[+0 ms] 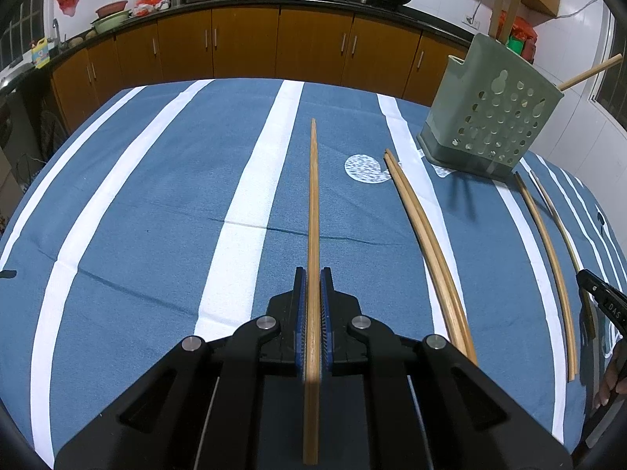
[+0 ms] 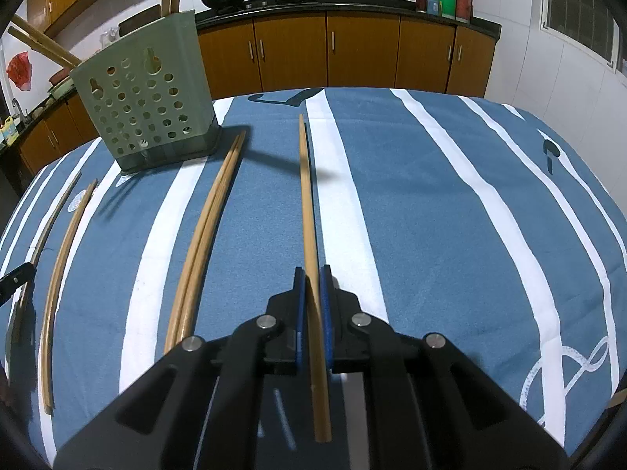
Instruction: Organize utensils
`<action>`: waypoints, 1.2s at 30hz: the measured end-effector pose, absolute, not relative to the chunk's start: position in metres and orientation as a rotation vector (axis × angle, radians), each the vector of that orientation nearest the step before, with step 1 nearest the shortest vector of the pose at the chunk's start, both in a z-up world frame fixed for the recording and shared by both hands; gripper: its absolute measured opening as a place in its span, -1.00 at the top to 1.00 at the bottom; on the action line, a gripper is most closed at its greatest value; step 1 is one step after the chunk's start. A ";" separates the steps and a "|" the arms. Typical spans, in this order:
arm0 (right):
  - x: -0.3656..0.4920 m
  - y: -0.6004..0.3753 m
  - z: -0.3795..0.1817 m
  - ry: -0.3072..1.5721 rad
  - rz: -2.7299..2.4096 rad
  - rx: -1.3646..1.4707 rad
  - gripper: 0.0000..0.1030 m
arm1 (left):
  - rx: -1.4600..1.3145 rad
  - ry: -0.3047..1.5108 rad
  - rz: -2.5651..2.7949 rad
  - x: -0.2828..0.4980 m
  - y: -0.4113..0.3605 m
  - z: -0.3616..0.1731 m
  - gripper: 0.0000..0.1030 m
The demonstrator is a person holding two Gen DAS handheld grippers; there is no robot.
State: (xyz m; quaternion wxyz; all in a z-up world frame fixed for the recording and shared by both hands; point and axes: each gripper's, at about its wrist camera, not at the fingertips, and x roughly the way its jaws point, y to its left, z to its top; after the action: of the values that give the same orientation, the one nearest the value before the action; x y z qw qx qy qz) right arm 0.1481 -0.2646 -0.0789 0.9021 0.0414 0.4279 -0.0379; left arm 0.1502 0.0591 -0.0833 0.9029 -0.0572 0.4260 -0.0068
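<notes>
My left gripper (image 1: 313,274) is shut on a wooden chopstick (image 1: 313,196) that points away over the blue striped cloth. My right gripper (image 2: 312,273) is shut on another wooden chopstick (image 2: 306,196), also pointing away. A green perforated utensil holder (image 1: 493,117) stands at the far right in the left wrist view and at the far left in the right wrist view (image 2: 145,94), with several chopsticks sticking out of its top. A pair of chopsticks (image 1: 427,250) lies on the cloth between the grippers and also shows in the right wrist view (image 2: 203,243).
Two more single chopsticks (image 1: 548,258) lie to the right of the holder; one of them shows in the right wrist view (image 2: 58,274). The table with the blue and white striped cloth (image 1: 156,215) ends at kitchen cabinets (image 1: 243,43) behind.
</notes>
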 end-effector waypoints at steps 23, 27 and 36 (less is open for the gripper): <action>0.148 -0.267 -0.079 0.885 -0.066 0.109 0.81 | -0.118 0.881 -0.014 0.150 0.059 -0.083 0.83; 0.148 -0.269 -0.079 0.885 -0.065 0.111 0.81 | -0.117 0.881 -0.013 0.151 0.059 -0.083 0.83; 0.142 -0.268 -0.079 0.887 -0.065 0.094 0.81 | -0.019 0.889 0.017 0.143 0.050 -0.083 0.83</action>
State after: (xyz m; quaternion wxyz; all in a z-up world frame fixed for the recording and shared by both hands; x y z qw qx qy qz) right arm 0.1420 -0.2678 -0.0790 0.9017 0.0456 0.4287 -0.0315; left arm 0.1434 0.0504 -0.0833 0.9027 -0.0090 0.4301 0.0082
